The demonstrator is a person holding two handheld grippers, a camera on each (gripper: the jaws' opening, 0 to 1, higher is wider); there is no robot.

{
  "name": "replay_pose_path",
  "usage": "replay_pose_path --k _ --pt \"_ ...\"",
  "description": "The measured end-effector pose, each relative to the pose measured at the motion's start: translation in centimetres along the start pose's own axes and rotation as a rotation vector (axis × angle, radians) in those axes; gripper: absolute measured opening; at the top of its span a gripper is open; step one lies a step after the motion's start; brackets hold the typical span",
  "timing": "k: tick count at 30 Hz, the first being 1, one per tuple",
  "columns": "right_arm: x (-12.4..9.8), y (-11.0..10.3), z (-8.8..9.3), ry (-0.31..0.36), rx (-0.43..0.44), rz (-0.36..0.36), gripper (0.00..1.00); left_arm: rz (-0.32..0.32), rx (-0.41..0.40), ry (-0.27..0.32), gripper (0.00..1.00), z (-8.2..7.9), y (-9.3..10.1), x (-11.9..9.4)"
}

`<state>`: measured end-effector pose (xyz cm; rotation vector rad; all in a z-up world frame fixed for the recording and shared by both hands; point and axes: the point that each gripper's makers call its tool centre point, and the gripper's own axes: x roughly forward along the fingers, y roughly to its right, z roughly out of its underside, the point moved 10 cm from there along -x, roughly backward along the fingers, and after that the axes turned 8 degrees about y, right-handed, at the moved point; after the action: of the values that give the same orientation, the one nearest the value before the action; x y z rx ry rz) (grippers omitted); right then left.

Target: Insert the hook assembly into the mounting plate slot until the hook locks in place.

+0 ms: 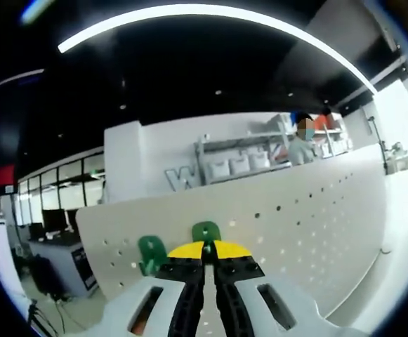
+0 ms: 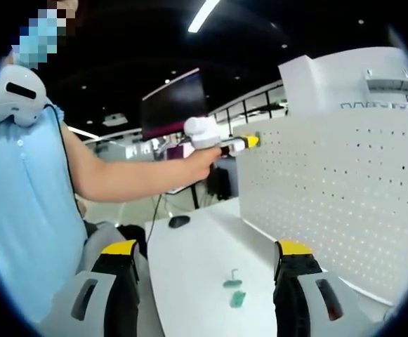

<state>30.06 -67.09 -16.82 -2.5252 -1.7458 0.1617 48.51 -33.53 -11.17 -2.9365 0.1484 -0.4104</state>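
Observation:
My left gripper point(image 1: 206, 247) is shut on a green hook point(image 1: 206, 232), and the hook is pressed against the white pegboard mounting plate point(image 1: 302, 225). A second green hook point(image 1: 151, 254) sits in the plate just to the left. In the right gripper view a person's hand holds the left gripper point(image 2: 250, 142) with its yellow tip at the plate point(image 2: 344, 196). My right gripper point(image 2: 207, 253) is open above the table with nothing between its jaws. Two loose green hooks point(image 2: 234, 291) lie on the white table point(image 2: 189, 274) ahead of it.
A person in a light blue shirt point(image 2: 21, 210) stands close at the left of the right gripper view. A dark mouse point(image 2: 179, 221) lies on the table's far part. Behind the plate are shelves point(image 1: 239, 158), desks with monitors point(image 1: 53, 225) and another person point(image 1: 303, 144).

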Motion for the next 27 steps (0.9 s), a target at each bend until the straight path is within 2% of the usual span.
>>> replay_pose_path --k 8,13,20,22,27 --pt "-0.26 0.08 0.12 0.007 0.007 0.005 0.79 -0.035 0.077 -0.037 0.04 0.01 0.44 0.31" --pt "-0.42 0.12 0.34 0.011 0.012 0.007 0.78 -0.036 0.091 -0.032 0.04 -0.11 0.4 0.31" --pt "-0.36 0.19 0.38 0.011 0.012 0.005 0.78 -0.025 0.059 -0.025 0.04 0.03 0.09 0.16" --pt "-0.33 0.19 0.27 0.012 0.01 0.004 0.78 -0.017 0.026 -0.018 0.04 0.06 -0.02 0.06" --pt "-0.24 0.14 0.25 0.008 0.006 0.001 0.78 -0.008 0.016 -0.025 0.05 -0.01 -0.05 0.04"
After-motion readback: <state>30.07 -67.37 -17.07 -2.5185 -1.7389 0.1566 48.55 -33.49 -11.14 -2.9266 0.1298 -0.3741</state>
